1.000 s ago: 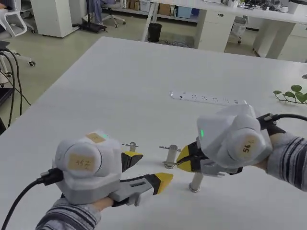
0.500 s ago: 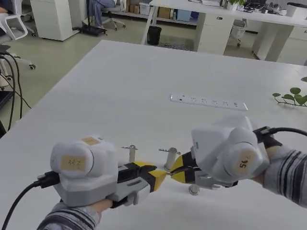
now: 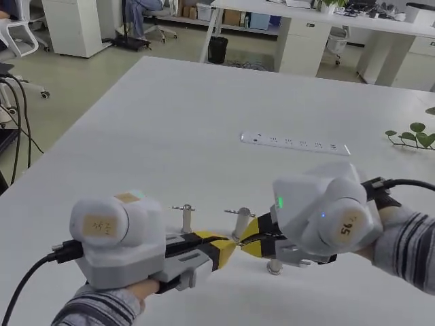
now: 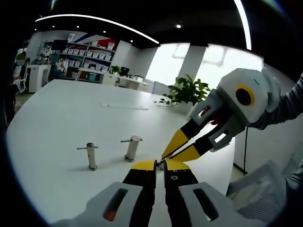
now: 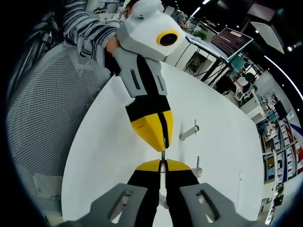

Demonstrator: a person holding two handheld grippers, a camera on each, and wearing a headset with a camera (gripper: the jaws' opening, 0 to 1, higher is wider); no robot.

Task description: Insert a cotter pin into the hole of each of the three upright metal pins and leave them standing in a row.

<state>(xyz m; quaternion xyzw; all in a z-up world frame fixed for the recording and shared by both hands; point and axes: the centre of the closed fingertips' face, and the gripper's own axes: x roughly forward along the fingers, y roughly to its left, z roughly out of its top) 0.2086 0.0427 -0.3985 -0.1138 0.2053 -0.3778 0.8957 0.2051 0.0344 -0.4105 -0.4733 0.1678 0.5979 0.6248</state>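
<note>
Two upright metal pins stand on the white table, each with a cotter pin through its top. They also show in the left gripper view. The base of a third metal pin sits partly hidden under my right gripper. My left gripper meets it tip to tip. A thin cotter pin bridges the two pairs of tips in the right gripper view. Both my right gripper and the left one look shut on it.
A white power strip lies farther back on the table. Plant leaves reach in at the right edge. A black cable trails from my left gripper at the near left. Office desks and chairs stand beyond the table.
My left gripper's jaws were open a second ago; it has moved right and shut, its tips now meeting the right gripper's tips at the cotter pin. The right gripper has shifted slightly left.
</note>
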